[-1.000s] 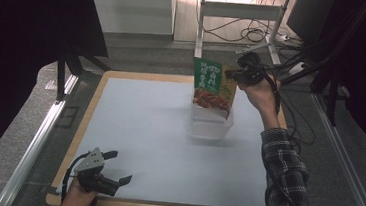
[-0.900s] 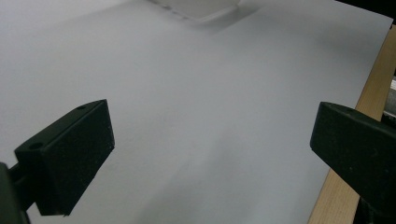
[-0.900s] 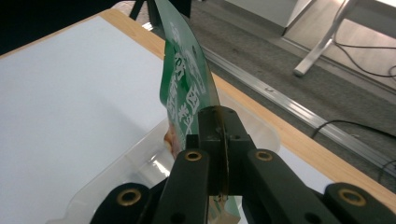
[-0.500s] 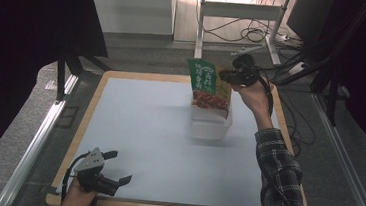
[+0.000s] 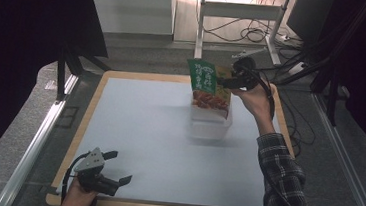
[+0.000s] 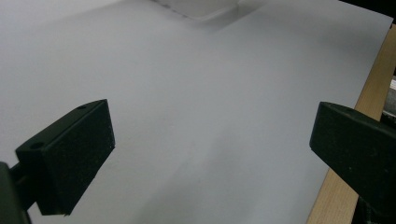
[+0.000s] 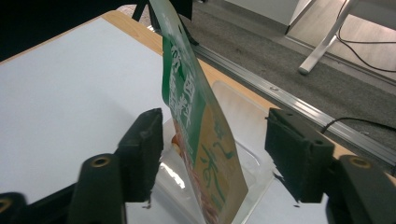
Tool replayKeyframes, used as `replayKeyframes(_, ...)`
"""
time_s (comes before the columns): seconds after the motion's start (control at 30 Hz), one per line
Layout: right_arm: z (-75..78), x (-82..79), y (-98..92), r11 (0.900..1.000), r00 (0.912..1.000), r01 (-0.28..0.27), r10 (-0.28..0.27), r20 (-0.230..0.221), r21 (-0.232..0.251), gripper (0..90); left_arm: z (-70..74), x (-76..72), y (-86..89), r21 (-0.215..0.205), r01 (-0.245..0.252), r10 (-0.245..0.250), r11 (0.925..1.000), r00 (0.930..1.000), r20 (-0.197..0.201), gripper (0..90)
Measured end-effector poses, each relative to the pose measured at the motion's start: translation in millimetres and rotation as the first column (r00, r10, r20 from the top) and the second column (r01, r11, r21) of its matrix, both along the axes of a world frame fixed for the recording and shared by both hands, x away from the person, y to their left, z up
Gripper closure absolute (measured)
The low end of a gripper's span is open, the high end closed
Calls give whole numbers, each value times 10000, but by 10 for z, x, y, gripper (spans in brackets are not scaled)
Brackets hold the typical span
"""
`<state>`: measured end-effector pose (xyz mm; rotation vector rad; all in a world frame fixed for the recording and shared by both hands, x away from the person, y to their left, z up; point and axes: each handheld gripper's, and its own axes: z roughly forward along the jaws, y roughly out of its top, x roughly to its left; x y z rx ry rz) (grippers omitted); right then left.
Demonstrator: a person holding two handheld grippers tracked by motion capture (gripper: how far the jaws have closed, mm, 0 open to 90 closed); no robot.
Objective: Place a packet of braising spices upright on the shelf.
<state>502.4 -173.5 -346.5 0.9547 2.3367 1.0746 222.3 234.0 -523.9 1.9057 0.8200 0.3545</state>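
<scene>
A green snack pouch [image 5: 206, 85] stands on end in a clear plastic container [image 5: 209, 128] at the table's far right, its top leaning left. My right gripper [image 5: 227, 82] is at the pouch's upper right edge. In the right gripper view the pouch [image 7: 201, 130] rises between the two jaws with a gap on each side; the jaws have just been opening and no pad presses on it. The container [image 7: 250, 163] lies under it. My left gripper [image 5: 117, 167] rests near the front left corner, open and empty, over the bare white mat [image 6: 196, 93].
The white mat [image 5: 144, 124] lies in a wooden-edged table frame [image 5: 86, 119]. Metal rails [image 5: 37, 135] run along both sides. Cables and desk legs [image 5: 200, 29] lie on the floor beyond the far edge.
The right gripper's jaws have spread apart and let go of the pouch. The pouch's top has tipped to the left. The left gripper has not moved.
</scene>
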Motion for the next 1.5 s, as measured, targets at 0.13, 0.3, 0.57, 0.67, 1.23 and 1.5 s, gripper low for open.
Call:
replayKeyframes(0.13,-21,-11,-12,10000,10000,25,-25,-13,-26,327,-2,1,-1,-8,-36,36,10000,10000,4,0)
replayKeyframes(0.3,-29,-35,-39,9999,10000,-24,24,8,127,278,-1,1,-7,49,-67,67,10000,10000,0,0)
replayKeyframes(0.57,-33,-98,-73,9993,9999,-117,118,-29,341,195,1,1,-11,117,-131,132,9998,9999,-29,0)
replayKeyframes(0.67,-39,-120,-98,9985,9998,-151,158,-141,535,159,1,0,-16,156,-142,143,9998,9999,-30,1)
replayKeyframes(1.23,-163,-323,-214,9955,9976,-437,480,-502,846,17,1,1,-18,186,-146,147,9997,9999,-51,2)
replayKeyframes(1.5,-249,-474,-237,9952,9985,-447,473,-279,875,0,2,0,-20,215,-144,145,9997,9999,-43,2)
